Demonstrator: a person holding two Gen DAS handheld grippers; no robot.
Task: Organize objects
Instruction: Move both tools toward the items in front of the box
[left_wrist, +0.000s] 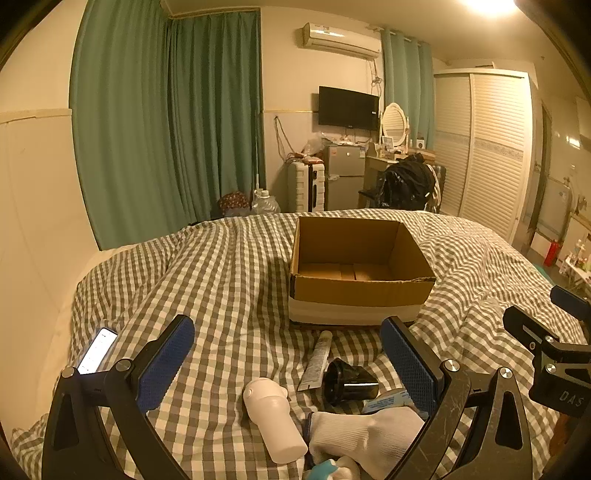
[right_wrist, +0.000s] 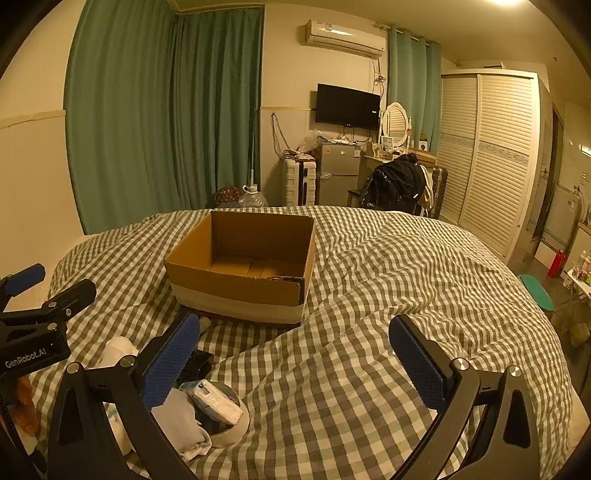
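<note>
An open, empty cardboard box (left_wrist: 360, 273) stands on the checked bed; it also shows in the right wrist view (right_wrist: 242, 266). My left gripper (left_wrist: 288, 339) is open above loose items: a white bottle (left_wrist: 273, 421), a squeeze tube (left_wrist: 317, 360), a black cup (left_wrist: 349, 382) on its side, a white glove (left_wrist: 369, 435). My right gripper (right_wrist: 295, 343) is open over bare quilt, with a white glove (right_wrist: 181, 424), a tissue pack (right_wrist: 216, 400) and a tape roll (right_wrist: 236, 424) by its left finger.
A lit phone (left_wrist: 98, 349) lies on the quilt at the left. The right gripper's body (left_wrist: 554, 350) shows at the left view's right edge. Beyond the bed are green curtains (left_wrist: 166, 122), a fridge (left_wrist: 345, 177) and a wardrobe (left_wrist: 487, 147).
</note>
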